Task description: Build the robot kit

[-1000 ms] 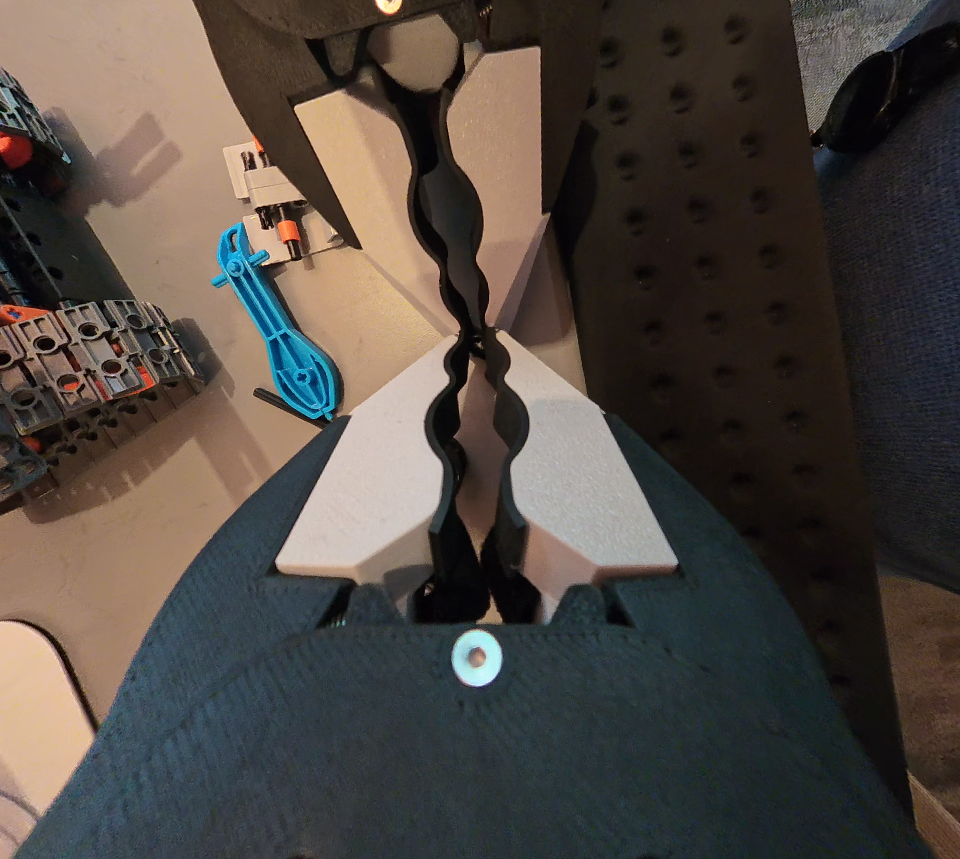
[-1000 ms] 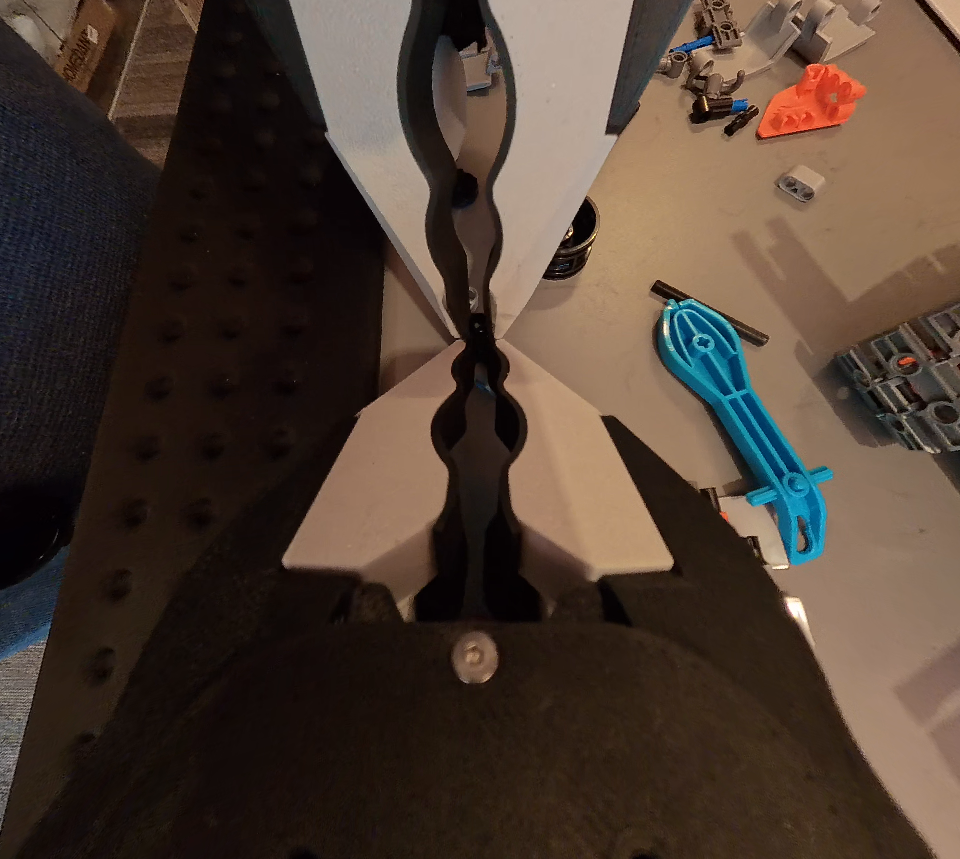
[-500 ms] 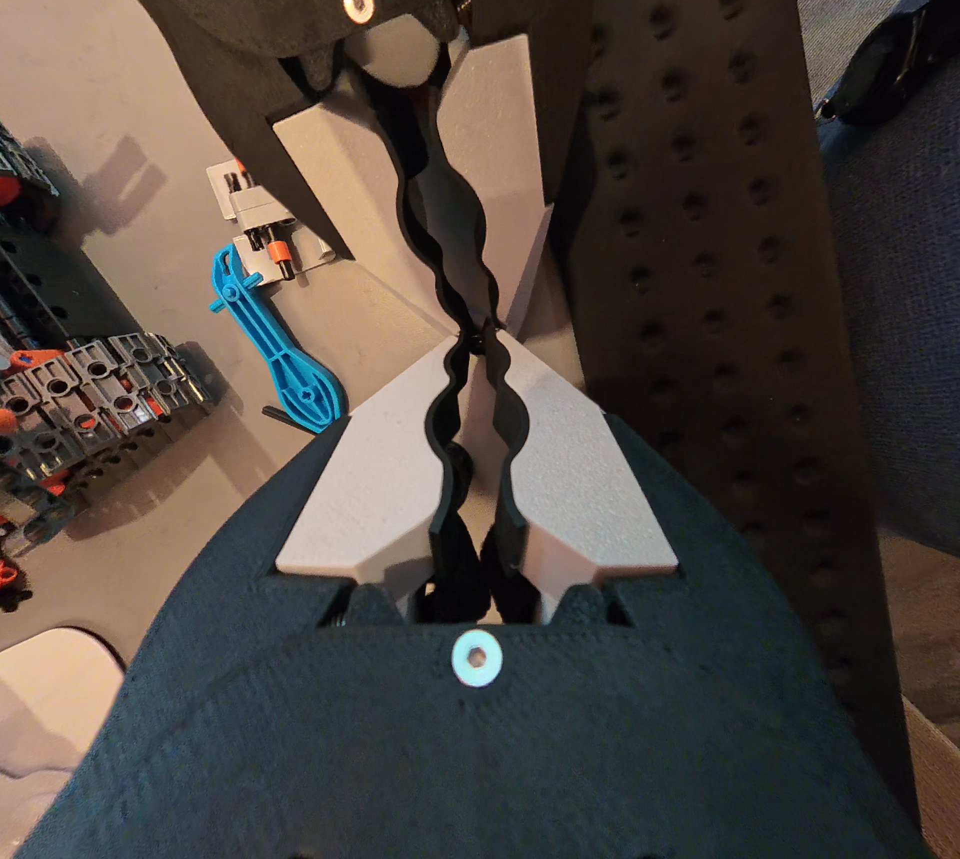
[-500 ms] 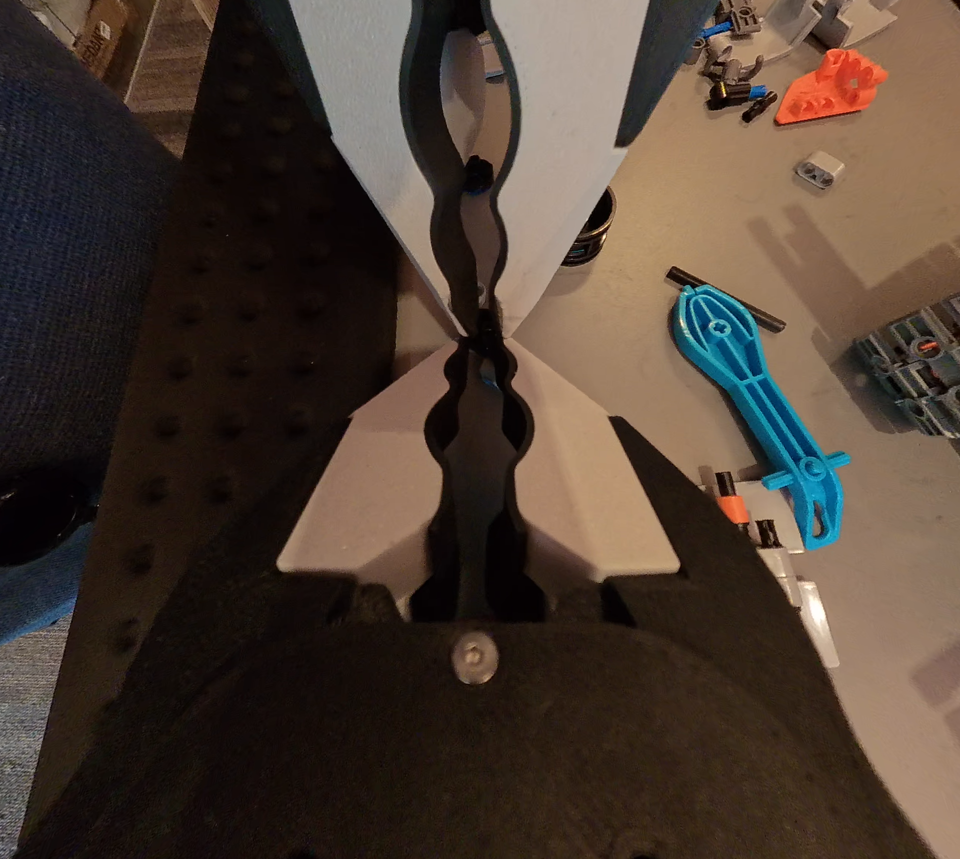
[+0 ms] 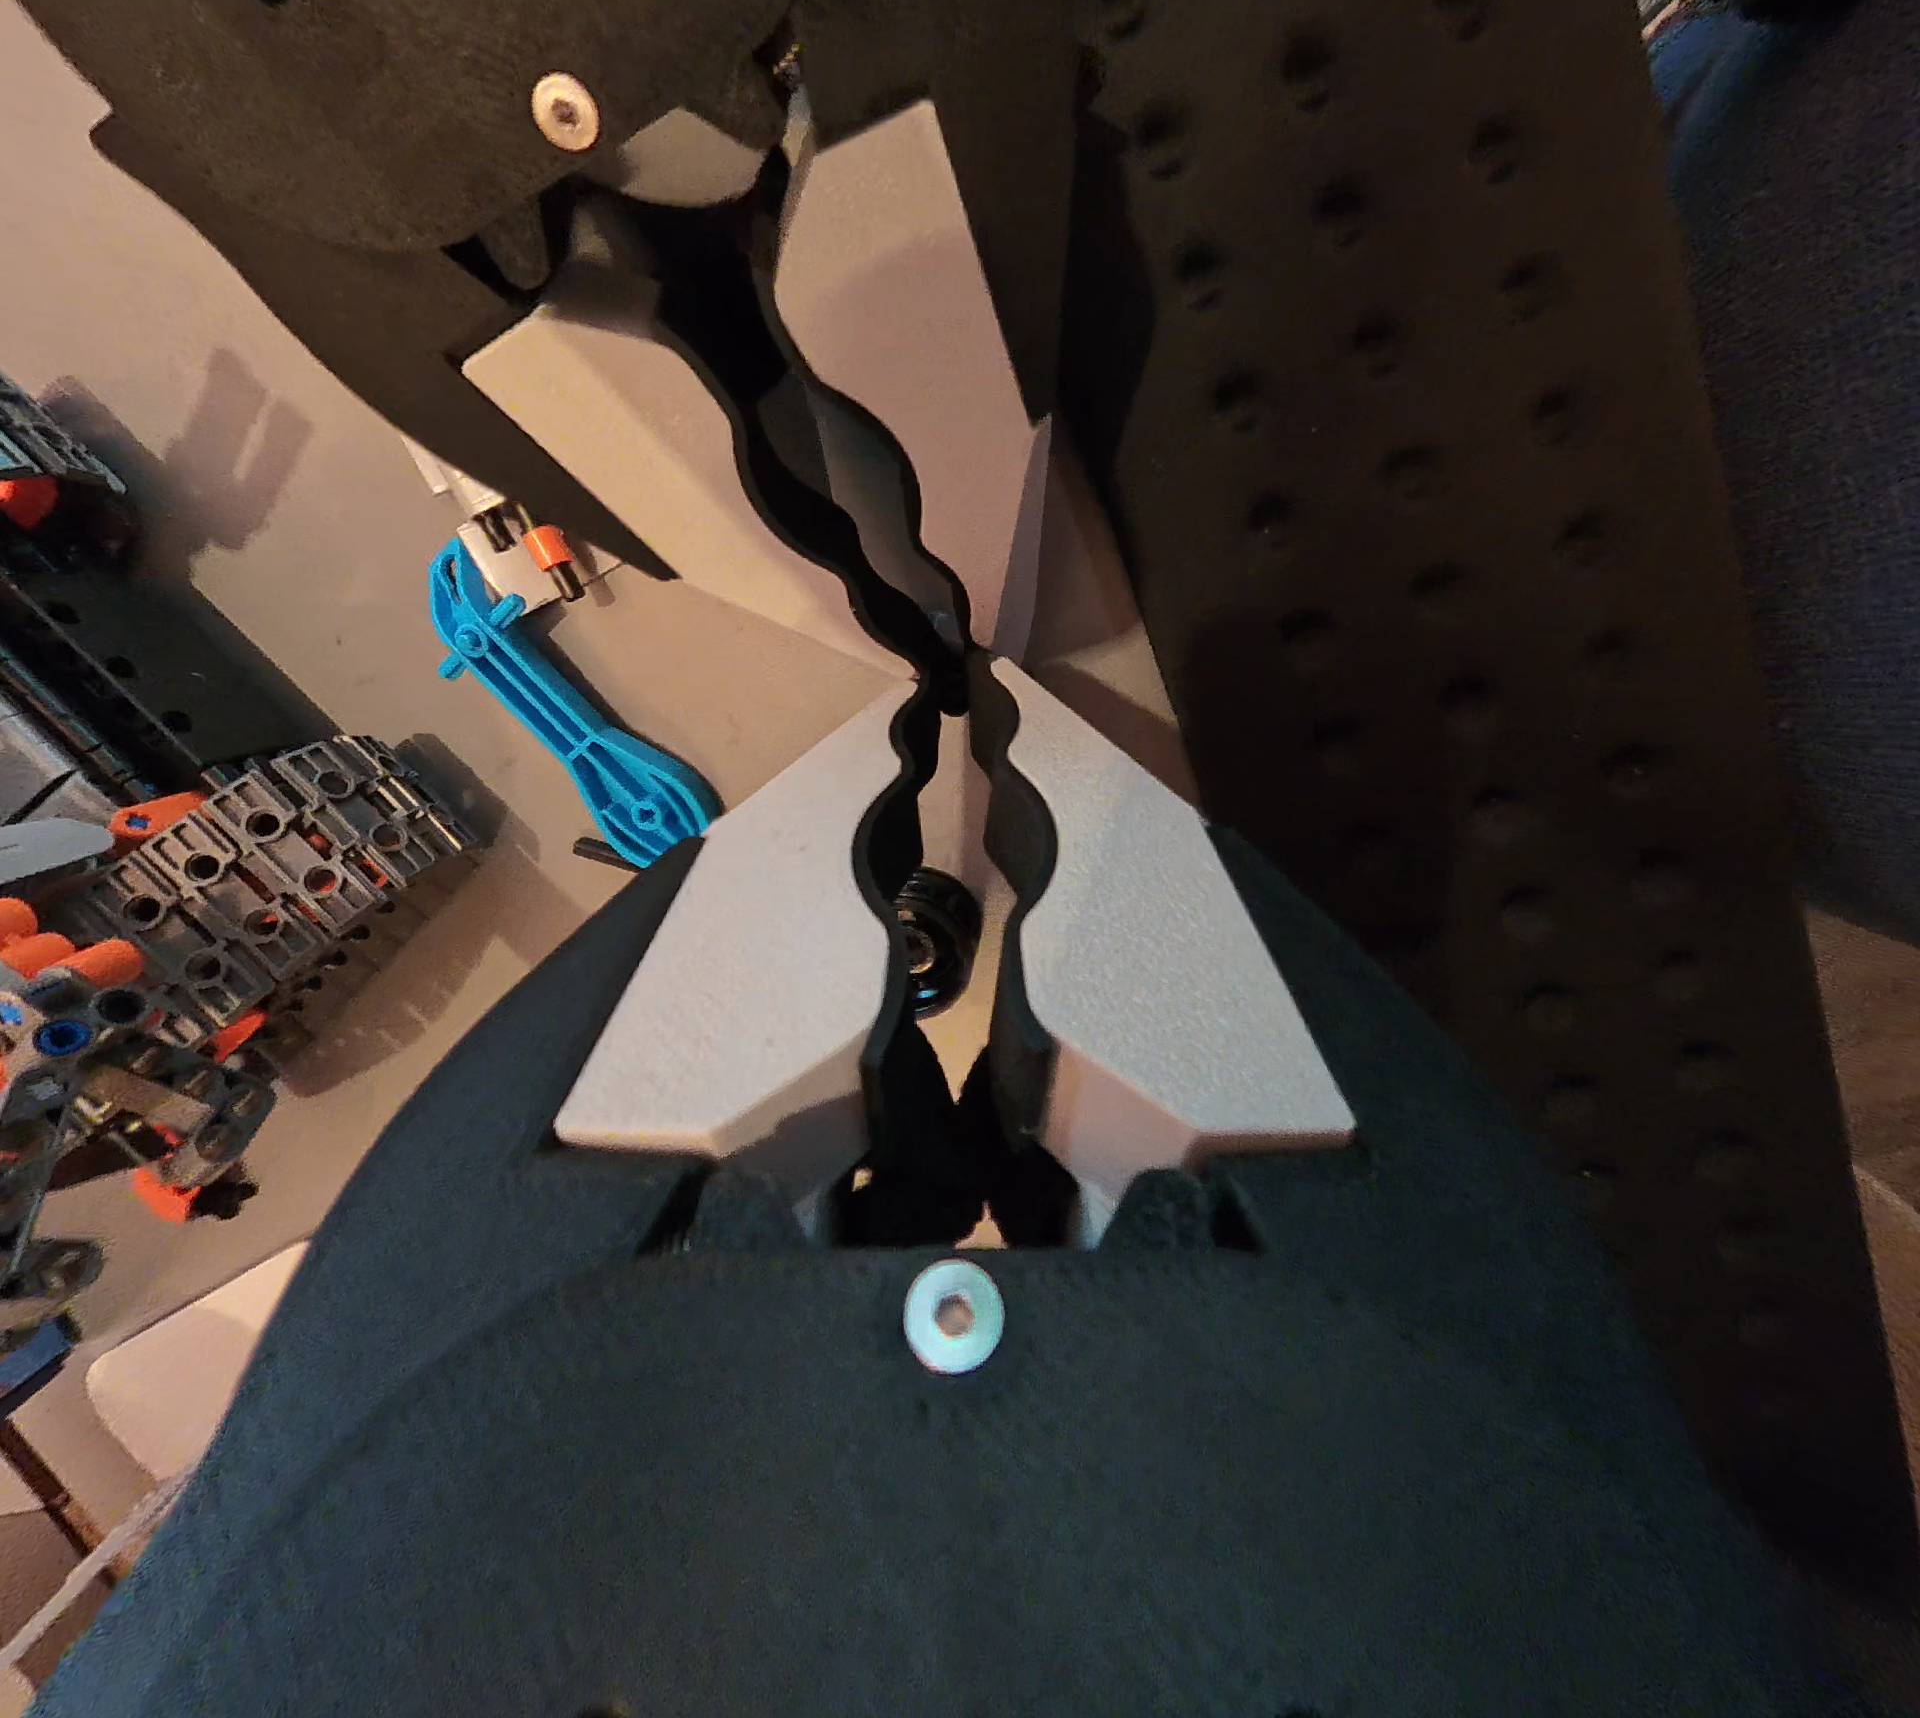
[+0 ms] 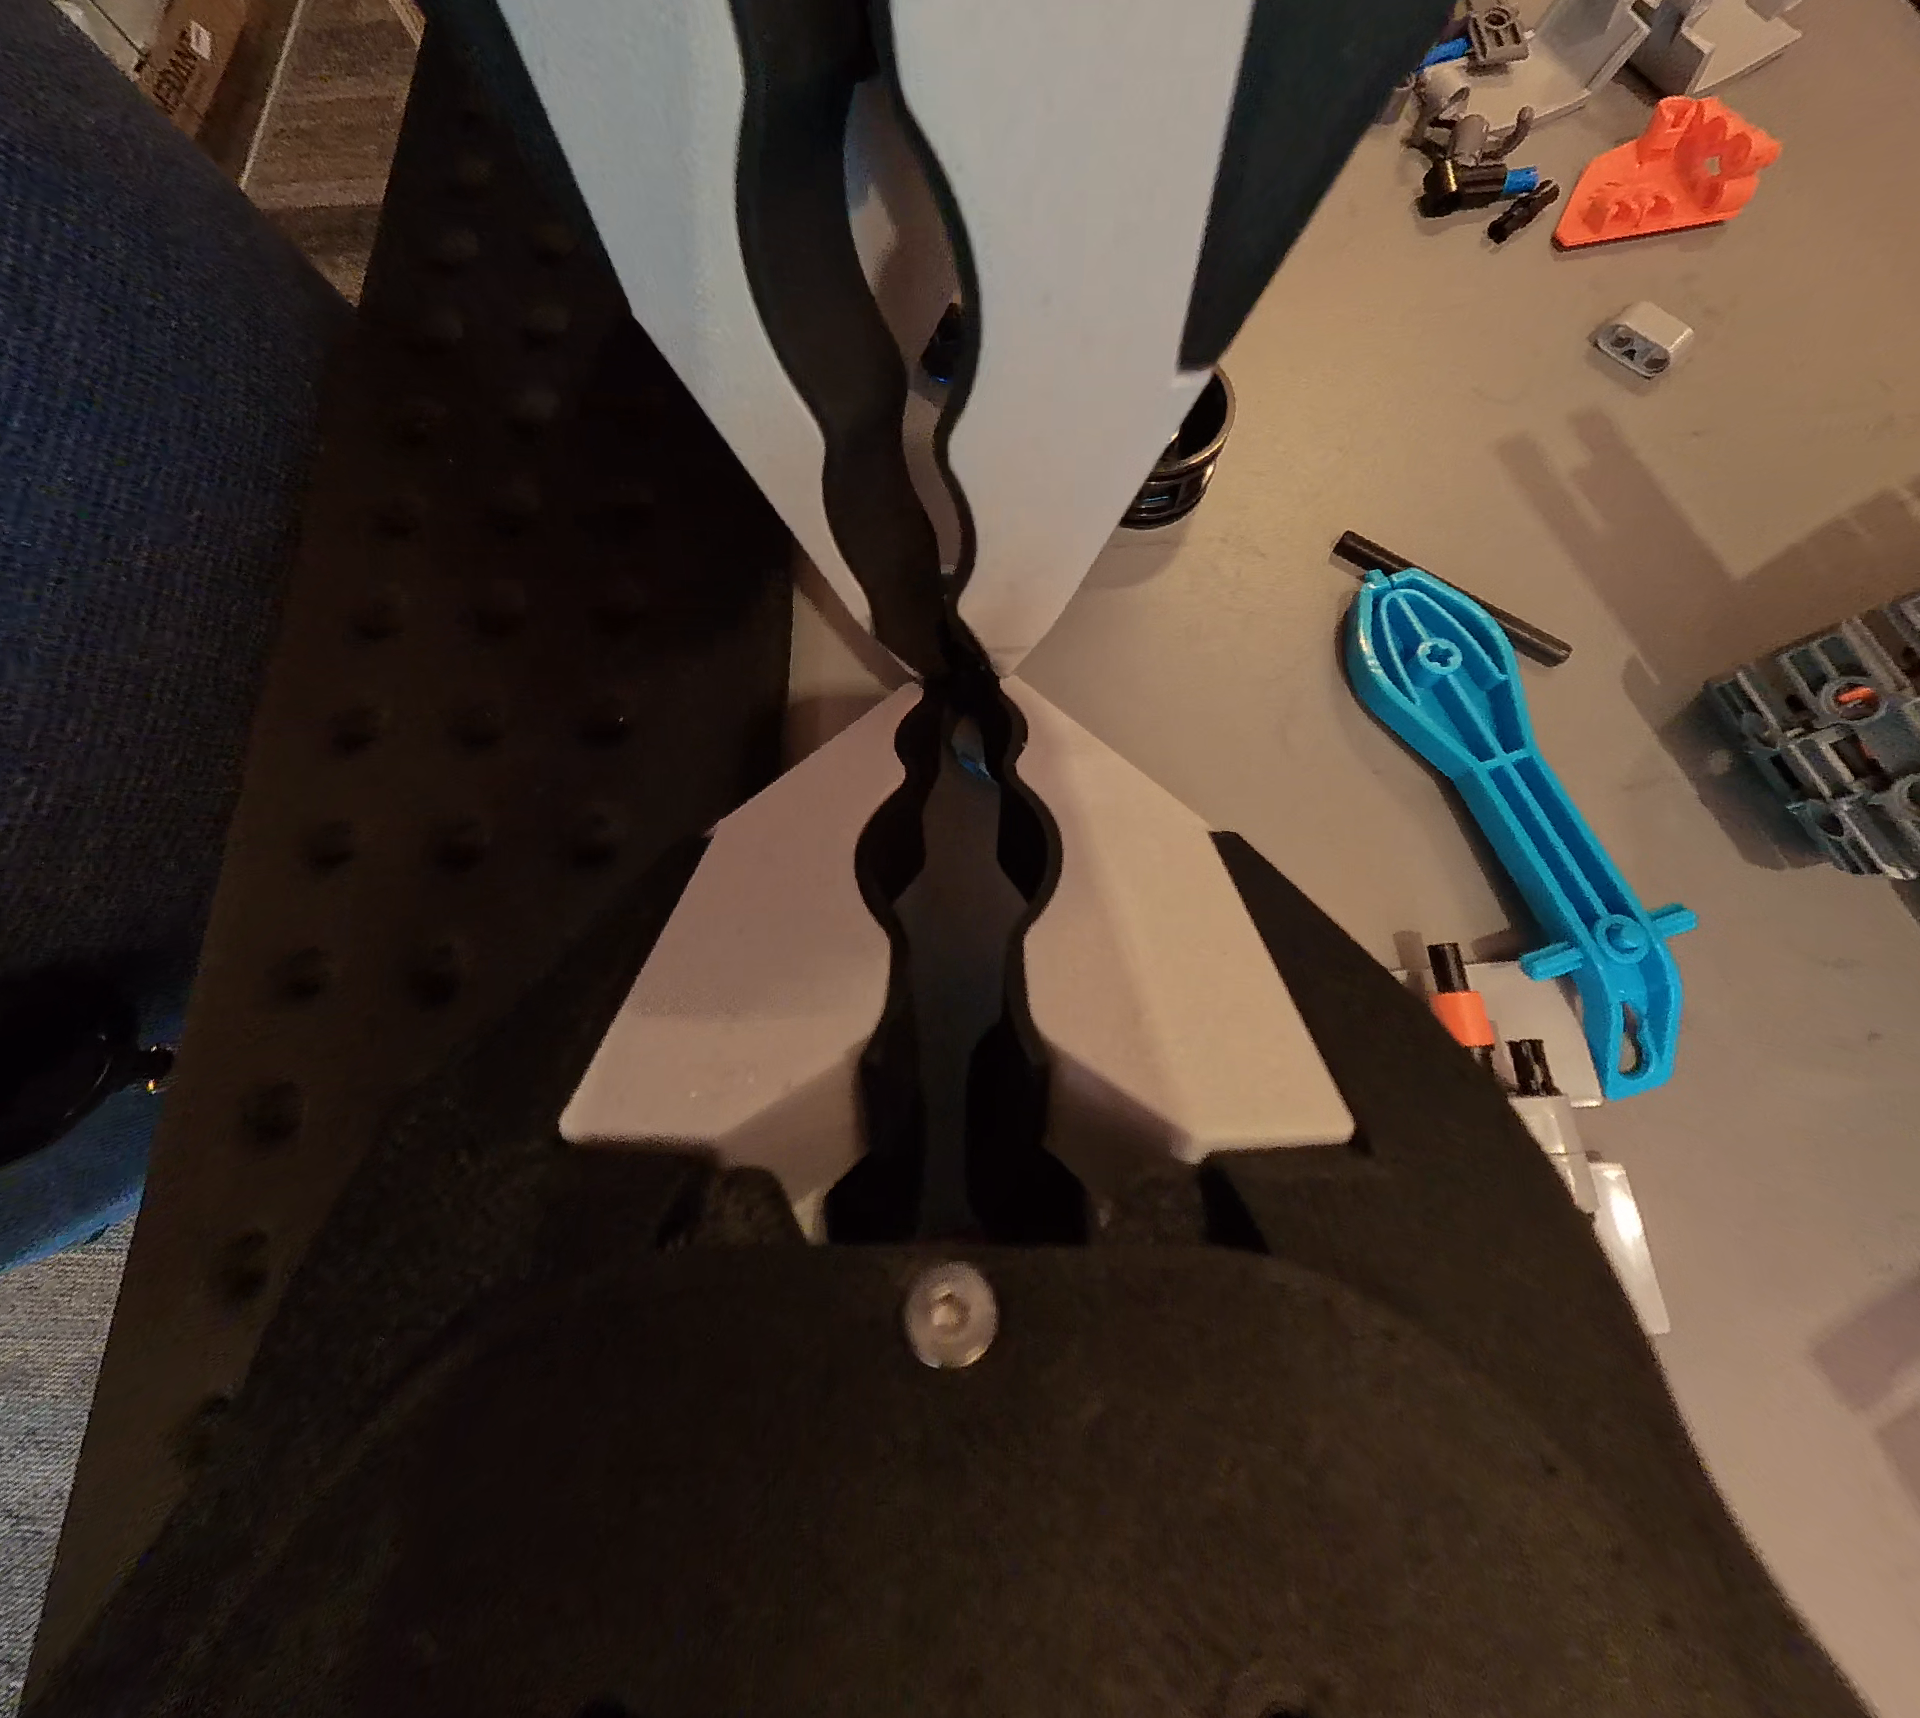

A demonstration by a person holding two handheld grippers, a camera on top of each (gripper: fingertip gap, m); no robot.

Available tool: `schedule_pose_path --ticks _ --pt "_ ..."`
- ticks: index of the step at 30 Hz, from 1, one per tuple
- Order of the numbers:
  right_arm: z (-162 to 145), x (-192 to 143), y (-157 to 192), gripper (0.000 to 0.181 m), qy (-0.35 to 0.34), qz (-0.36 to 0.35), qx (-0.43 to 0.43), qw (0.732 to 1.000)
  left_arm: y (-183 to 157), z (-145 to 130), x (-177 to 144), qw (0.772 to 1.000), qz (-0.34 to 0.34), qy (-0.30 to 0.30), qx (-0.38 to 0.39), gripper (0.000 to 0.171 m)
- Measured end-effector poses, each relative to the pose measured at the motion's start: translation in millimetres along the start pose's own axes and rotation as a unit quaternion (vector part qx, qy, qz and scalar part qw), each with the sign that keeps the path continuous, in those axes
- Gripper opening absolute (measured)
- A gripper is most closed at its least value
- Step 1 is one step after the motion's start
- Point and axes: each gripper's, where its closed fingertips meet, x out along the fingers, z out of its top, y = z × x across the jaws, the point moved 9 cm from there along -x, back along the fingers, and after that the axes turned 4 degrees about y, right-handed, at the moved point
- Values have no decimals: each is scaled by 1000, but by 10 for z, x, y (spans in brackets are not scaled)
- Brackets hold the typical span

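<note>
Small black pin (image 6: 951, 681), barely visible, sat pinched tip to tip between the left hand-held gripper (image 5: 951, 686) and right hand-held gripper (image 6: 961, 692), both closed on it above the grey bench (image 6: 1299, 733). Nearby lay a blue separator tool (image 6: 1507, 816) and black wheel (image 5: 930, 936).

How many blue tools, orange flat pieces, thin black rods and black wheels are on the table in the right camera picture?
Blue flat plastic tool: 1
Orange flat plastic piece: 1
Thin black rod: 1
Black round wheel: 1
Total: 4
</note>
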Motion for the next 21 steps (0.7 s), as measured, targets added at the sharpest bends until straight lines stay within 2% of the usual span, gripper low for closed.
schedule_pose_path --ticks 6,13,21 --pt "-11 -3 -1 4 1 -1 1 1000 -11 -55 35 999 4 -30 -16 2" --pt "-19 -16 -9 4 -2 1 3 1000 -8 -155 45 993 -5 -91 -78 5" --pt "-18 -14 -10 4 -2 3 4 1000 -51 -209 47 987 6 -113 -111 5"
